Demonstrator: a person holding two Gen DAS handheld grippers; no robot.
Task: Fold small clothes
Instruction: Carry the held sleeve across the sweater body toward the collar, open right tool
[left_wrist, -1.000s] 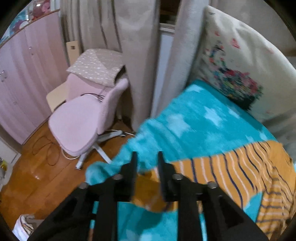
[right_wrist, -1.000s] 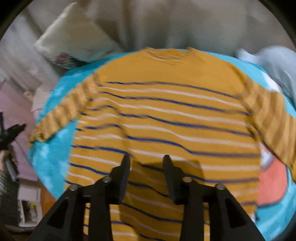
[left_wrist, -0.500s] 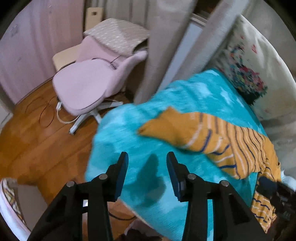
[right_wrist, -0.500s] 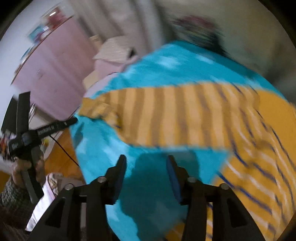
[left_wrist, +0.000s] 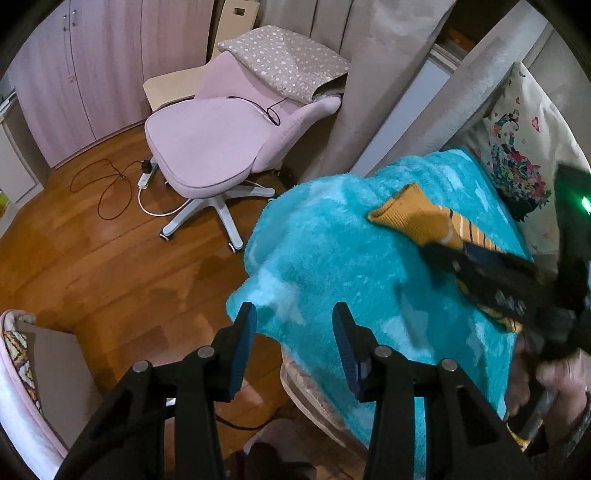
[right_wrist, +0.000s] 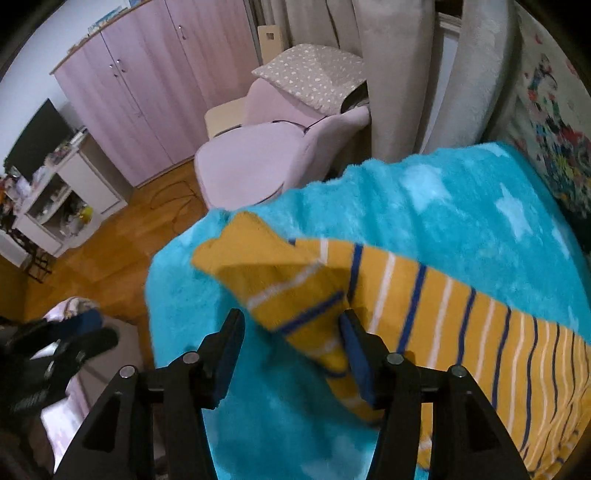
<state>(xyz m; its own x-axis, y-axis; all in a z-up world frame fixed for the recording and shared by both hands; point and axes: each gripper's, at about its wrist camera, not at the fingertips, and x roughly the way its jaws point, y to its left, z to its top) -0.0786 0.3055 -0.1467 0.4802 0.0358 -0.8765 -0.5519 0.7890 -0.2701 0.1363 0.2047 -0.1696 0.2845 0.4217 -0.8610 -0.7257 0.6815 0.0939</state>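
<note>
A yellow sweater with blue and white stripes lies on a turquoise star blanket (right_wrist: 461, 206). Its sleeve (right_wrist: 295, 280) stretches toward the blanket's corner, cuff (left_wrist: 406, 218) at the end. My right gripper (right_wrist: 291, 321) straddles the sleeve just behind the cuff. Its jaws are opening; the sleeve lies between them, against the right finger and apart from the left one. In the left wrist view the right gripper (left_wrist: 439, 254) reaches in from the right, a hand (left_wrist: 561, 376) behind it. My left gripper (left_wrist: 293, 314) hovers open over the blanket's hanging corner (left_wrist: 332, 258), holding nothing.
A pink swivel chair (left_wrist: 207, 140) with a dotted cushion stands beside the bed on the wooden floor (left_wrist: 110, 277), with a cable (left_wrist: 110, 184) next to it. A patterned pillow (left_wrist: 517, 147) leans at the head. Pink wardrobe doors (right_wrist: 147, 92) line the wall.
The left gripper let go of the cuff, opened and drew back to the blanket's corner. The right gripper swung from the sweater's body to the sleeve end, and its jaws widened.
</note>
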